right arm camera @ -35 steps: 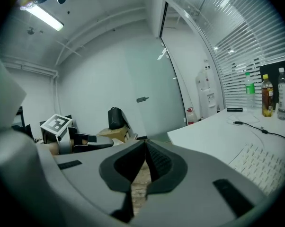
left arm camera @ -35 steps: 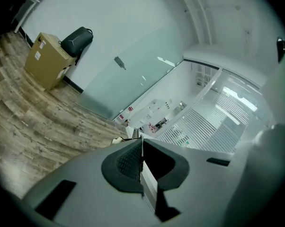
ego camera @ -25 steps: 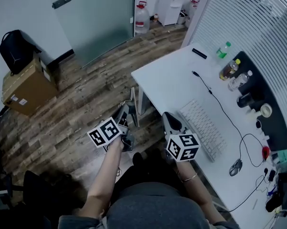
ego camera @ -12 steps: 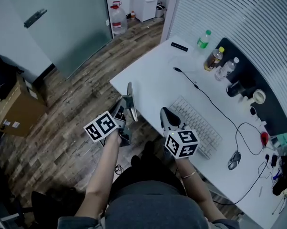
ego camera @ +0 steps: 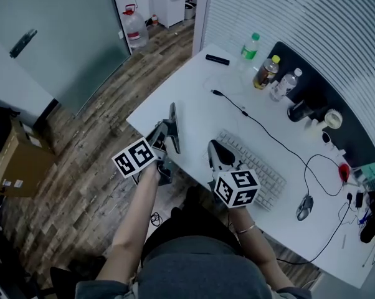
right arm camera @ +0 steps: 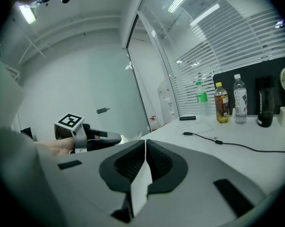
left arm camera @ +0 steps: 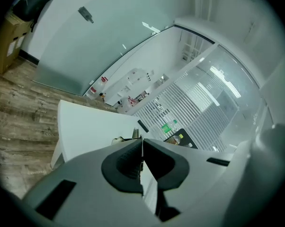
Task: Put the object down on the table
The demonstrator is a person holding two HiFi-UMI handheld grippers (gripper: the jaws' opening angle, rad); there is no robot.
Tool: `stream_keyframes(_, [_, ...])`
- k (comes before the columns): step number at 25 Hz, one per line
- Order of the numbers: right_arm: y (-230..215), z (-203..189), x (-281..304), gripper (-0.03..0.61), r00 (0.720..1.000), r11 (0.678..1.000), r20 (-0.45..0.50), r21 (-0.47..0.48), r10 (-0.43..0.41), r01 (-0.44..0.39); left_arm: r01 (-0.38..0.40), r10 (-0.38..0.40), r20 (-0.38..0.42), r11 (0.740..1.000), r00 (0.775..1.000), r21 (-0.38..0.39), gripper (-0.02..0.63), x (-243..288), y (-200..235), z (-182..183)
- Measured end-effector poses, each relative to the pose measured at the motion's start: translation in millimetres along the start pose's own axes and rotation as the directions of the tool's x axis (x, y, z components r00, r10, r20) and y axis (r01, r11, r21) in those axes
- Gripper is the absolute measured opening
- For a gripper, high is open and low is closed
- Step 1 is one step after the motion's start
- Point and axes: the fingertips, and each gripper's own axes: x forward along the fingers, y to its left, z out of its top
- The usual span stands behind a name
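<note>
My left gripper (ego camera: 164, 132) is shut on a thin flat dark object (ego camera: 174, 126), held upright and edge-on over the near left edge of the white table (ego camera: 194, 108). In the left gripper view the jaws (left arm camera: 142, 143) are pressed together and the object's tip (left arm camera: 134, 135) pokes out past them. The right gripper view shows the left gripper (right arm camera: 109, 139) from the side, with something pale and crinkled (right arm camera: 131, 137) at its tips. My right gripper (ego camera: 213, 148) is shut with nothing in it, over the table just left of the keyboard (ego camera: 253, 167); its jaws (right arm camera: 145, 145) meet.
A black cable (ego camera: 250, 118) runs across the table to a mouse (ego camera: 304, 207). Three bottles (ego camera: 266, 72) and a black bar (ego camera: 217, 59) stand at the far edge by the blinds. A water jug (ego camera: 135, 27) and a cardboard box (ego camera: 16, 164) sit on the wooden floor.
Both grippers have moved forward, from over the floor beside the table to over its near edge. The left gripper still holds the thin object upright.
</note>
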Motion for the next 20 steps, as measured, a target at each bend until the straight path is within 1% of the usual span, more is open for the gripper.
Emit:
stream_keyframes(9, [-25, 0, 9, 0.0, 0.999, 0.999, -0.007, 0.03, -0.036, 0.036, 0.014, -0.014, -0.073, 1.0, 0.997, -0.005, 0.026, 58, -6, -10])
stream_keyframes(16, [-36, -2, 12, 0.002, 0.998, 0.998, -0.014, 0.043, -0.055, 0.055, 0.01, -0.012, -0.121, 1.0, 0.993, -0.017, 0.026, 89, -5, -16])
stream_keyframes(20, [-41, -1, 14, 0.003, 0.998, 0.997, -0.016, 0.046, -0.066, 0.067, 0.007, -0.008, -0.152, 1.0, 0.988, -0.008, 0.026, 105, -5, -20])
